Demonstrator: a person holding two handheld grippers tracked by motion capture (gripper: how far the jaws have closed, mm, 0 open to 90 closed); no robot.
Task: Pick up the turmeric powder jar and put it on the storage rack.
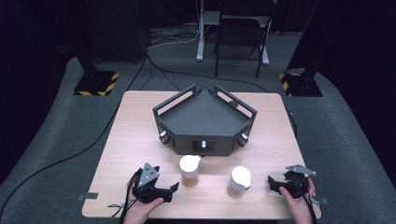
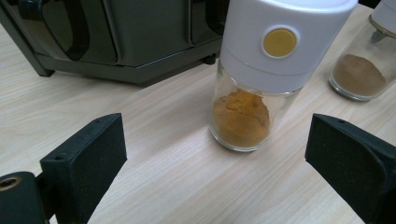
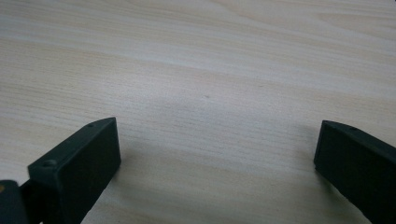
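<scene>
A: Spice jar (image 2: 247,84), glass with white cap, stands at twelve o'clock off the left gripper (image 2: 215,158), jaws spread, nothing between.
B: Handling?
A: Probably light, slick, breakable; grip the cap. Right gripper (image 3: 217,163) also spread, over the bare table (image 3: 196,70).

Clear glass spice jar (image 2: 243,119) with glossy white plastic cap, pale matt wood-grain table (image 2: 187,172) (laminate-looking), matt black jaws

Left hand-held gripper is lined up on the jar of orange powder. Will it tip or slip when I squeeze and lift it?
The jar is tall on a narrow base with a bulky white cap, so a high push would probably tip it. Its clear lower wall looks smooth, maybe slippery. It is only part full, so likely light; the left hand-held gripper stands open.
</scene>
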